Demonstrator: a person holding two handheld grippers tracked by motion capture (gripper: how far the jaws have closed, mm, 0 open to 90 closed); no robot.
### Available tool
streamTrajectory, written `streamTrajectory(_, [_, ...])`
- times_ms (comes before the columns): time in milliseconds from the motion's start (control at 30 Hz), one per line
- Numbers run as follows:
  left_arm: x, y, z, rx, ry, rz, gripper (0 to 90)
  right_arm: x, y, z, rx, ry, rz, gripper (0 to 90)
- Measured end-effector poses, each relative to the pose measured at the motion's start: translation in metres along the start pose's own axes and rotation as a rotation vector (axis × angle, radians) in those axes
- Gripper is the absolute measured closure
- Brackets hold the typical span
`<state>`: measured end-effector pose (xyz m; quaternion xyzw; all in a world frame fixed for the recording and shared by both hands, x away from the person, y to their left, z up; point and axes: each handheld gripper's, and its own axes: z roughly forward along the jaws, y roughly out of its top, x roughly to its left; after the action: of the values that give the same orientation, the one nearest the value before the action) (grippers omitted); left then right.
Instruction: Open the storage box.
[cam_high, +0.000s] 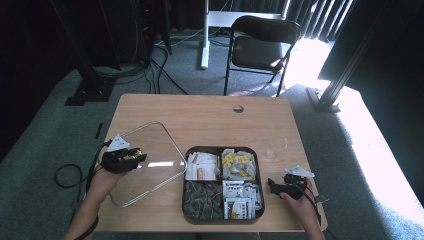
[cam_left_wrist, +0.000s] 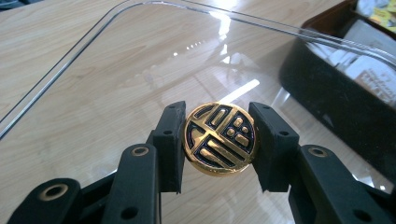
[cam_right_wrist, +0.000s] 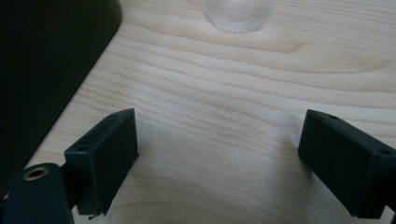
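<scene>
My left gripper (cam_left_wrist: 218, 140) is shut on a round gold-and-black knob (cam_left_wrist: 219, 139), which sits in the middle of a clear plastic lid (cam_left_wrist: 116, 88). The lid (cam_high: 150, 160) lies flat on the wooden table, left of a dark divided tray (cam_high: 222, 150), and my left gripper (cam_high: 131, 157) stands over its left part. At the table's right front edge, my right gripper (cam_high: 272, 186) rests with its jaws wide apart and nothing between them. In the right gripper view its fingers (cam_right_wrist: 105, 156) frame bare wood, with the gripper (cam_right_wrist: 224, 158) pointing at a small clear cup (cam_right_wrist: 238, 14).
The tray's compartments hold white sachets (cam_high: 201, 167), yellow packets (cam_high: 236, 162), dark packets (cam_high: 202, 197) and green-and-white packets (cam_high: 240, 200). A small clear cup (cam_high: 276, 150) stands right of the tray. A cable hole (cam_high: 238, 108) marks the far table edge; a black chair (cam_high: 260, 45) stands beyond.
</scene>
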<state>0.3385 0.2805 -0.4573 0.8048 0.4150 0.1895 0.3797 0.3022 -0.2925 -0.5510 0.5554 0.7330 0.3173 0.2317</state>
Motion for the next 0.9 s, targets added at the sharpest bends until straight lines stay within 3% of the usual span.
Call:
streamTrajectory(200, [0.011,-0.013,0.001,-0.014,0.046,-0.043,59.1,0.000,0.000,0.000,0.000,0.000,0.000,11.3])
streamTrajectory(433, [0.012,-0.024,0.014,0.003,0.116,-0.060,59.1,0.000,0.000,0.000,0.000,0.000,0.000,11.3])
streamTrajectory(667, [0.012,-0.037,0.028,0.004,0.143,-0.112,59.1,0.000,0.000,0.000,0.000,0.000,0.000,11.3])
streamTrajectory(900, [0.011,-0.040,0.040,0.011,0.163,-0.126,59.0,0.000,0.000,0.000,0.000,0.000,0.000,11.3])
